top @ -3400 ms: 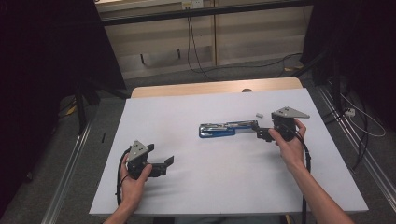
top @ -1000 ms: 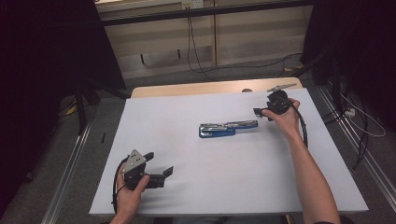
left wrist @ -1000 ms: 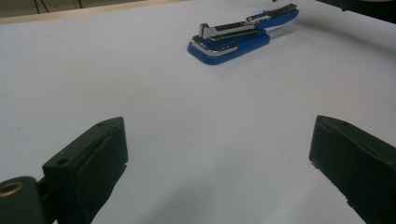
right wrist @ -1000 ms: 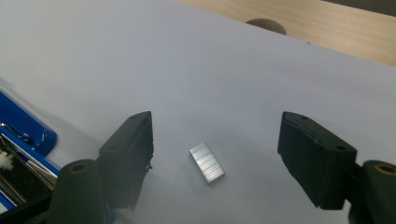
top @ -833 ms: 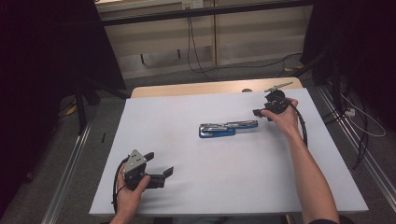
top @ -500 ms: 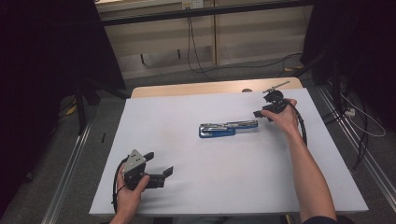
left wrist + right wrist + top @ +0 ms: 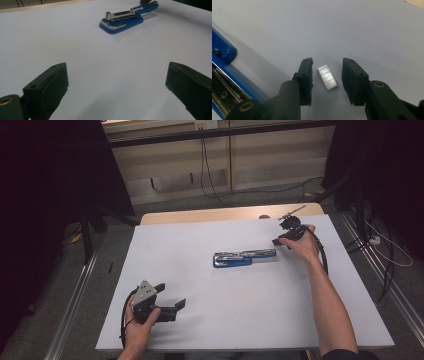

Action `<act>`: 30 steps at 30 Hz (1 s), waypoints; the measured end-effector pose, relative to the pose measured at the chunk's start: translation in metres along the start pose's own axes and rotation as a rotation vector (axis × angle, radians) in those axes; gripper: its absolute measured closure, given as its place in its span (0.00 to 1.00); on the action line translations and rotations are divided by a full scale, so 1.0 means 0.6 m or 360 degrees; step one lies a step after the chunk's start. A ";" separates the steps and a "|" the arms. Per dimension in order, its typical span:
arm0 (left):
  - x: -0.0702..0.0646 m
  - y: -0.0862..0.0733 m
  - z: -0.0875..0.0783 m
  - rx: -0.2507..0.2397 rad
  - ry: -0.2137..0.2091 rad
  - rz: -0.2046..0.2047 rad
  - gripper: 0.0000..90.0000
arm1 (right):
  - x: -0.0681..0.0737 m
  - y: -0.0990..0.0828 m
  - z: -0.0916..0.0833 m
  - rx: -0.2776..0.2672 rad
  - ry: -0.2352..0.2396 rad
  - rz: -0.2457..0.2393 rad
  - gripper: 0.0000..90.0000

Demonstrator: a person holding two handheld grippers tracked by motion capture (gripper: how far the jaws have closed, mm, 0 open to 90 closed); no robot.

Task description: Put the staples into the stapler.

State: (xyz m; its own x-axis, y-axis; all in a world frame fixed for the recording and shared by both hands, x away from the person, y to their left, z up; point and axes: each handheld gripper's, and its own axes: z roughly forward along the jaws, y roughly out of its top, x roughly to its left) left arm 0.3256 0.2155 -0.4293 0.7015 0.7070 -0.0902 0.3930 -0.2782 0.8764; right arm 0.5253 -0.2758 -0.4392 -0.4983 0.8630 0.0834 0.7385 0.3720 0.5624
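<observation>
While the right tool (image 7: 325, 82) has just been closing around the small silvery strip of staples (image 7: 327, 77) beside the opened blue stapler (image 7: 243, 258) without gripping yet, loading remains undone and the left tool (image 7: 117, 82) waits wide open, empty.

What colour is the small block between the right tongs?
Shiny silver, finely ribbed: a metal staple strip, seen best in the right gripper view.

Blue, silver and black on a white counter

Between our right gripper's (image 7: 327, 81) black fingers (image 7: 305, 75) we see a silver, finely ribbed staple strip (image 7: 327, 77); beside them, a blue stapler (image 7: 243, 258) with silver metal; the counter (image 7: 240, 310) is plain white, its far edge tan.
</observation>
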 end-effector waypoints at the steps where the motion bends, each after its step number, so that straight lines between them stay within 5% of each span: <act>1: 0.000 0.000 0.000 -0.0001 -0.0002 -0.0002 0.05 | 0.001 -0.001 0.001 0.0005 -0.0002 -0.0004 0.69; 21: -0.002 0.000 0.001 -0.0003 -0.0013 0.0006 0.05 | 0.005 -0.001 0.003 0.0062 -0.0022 -0.0041 0.87; 30: -0.001 0.000 0.001 -0.0004 -0.0014 0.0006 0.05 | 0.005 -0.002 0.003 0.0056 -0.0022 -0.0039 0.88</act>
State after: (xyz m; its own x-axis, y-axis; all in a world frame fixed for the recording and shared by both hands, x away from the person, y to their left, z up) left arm 0.3254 0.2145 -0.4293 0.7080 0.7004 -0.0911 0.3890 -0.2791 0.8780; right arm 0.5239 -0.2729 -0.4410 -0.5104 0.8580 0.0582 0.7417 0.4050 0.5346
